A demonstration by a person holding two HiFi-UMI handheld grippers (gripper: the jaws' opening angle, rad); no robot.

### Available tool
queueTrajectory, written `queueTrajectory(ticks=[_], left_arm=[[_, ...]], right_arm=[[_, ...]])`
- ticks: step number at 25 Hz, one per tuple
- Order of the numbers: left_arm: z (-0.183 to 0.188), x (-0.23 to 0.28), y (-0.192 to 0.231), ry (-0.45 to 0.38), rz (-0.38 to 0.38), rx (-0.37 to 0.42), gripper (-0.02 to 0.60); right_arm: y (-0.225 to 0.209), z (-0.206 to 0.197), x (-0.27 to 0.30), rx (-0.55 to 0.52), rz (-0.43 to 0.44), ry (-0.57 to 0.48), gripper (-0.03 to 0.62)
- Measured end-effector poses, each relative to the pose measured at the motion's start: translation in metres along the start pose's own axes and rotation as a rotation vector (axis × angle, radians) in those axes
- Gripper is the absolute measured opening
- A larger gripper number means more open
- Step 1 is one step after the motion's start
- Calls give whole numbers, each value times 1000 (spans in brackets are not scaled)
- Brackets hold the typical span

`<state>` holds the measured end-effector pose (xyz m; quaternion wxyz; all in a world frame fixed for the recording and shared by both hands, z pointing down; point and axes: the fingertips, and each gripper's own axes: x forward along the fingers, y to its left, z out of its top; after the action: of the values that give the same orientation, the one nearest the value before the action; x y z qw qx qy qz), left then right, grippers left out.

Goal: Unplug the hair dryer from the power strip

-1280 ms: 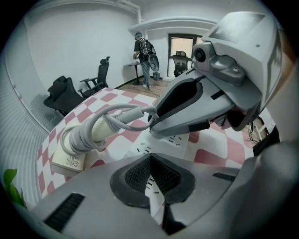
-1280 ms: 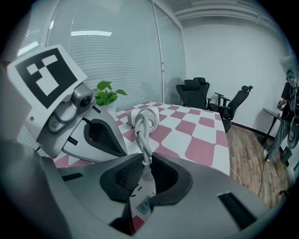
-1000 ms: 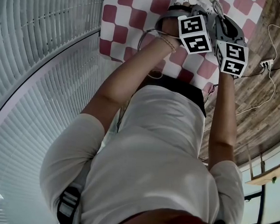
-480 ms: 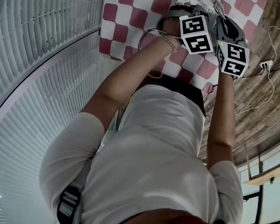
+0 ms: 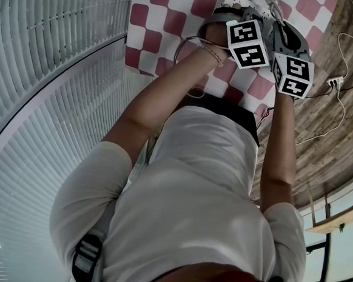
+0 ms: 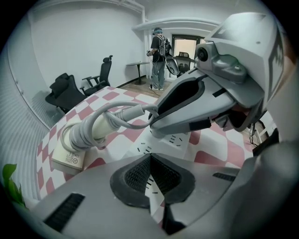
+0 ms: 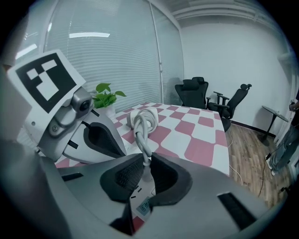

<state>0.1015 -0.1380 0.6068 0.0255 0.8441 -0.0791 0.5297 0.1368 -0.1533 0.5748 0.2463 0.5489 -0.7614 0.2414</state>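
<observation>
on the checked table the right gripper had jaws clamped on the plug, cord running ahead to the dryer; left gripper, jaws together, sat on the strip alongside.

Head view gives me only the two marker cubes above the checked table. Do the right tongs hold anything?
Observer: Yes. The right tongs are closed on the white cord, just above the strip.
Operator: Thank you. And the left tongs, please?
Observer: The left tongs are shut with nothing between them, over the strip's sockets.
</observation>
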Motion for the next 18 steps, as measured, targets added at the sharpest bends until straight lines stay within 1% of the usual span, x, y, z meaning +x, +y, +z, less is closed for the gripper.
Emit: queueTrajectory(ticks=[9, 14, 18], left_arm=[[0, 0, 1, 6, -10, -25, 31], [1, -1, 1, 12, 15, -9, 31], [-1, 0, 1, 16, 8, -14, 31]], right_arm=[[2, -1, -3, -7, -8, -3, 71], [-1, 3, -1, 8, -3, -11, 71], [2, 1, -2, -2, -4, -4, 71]])
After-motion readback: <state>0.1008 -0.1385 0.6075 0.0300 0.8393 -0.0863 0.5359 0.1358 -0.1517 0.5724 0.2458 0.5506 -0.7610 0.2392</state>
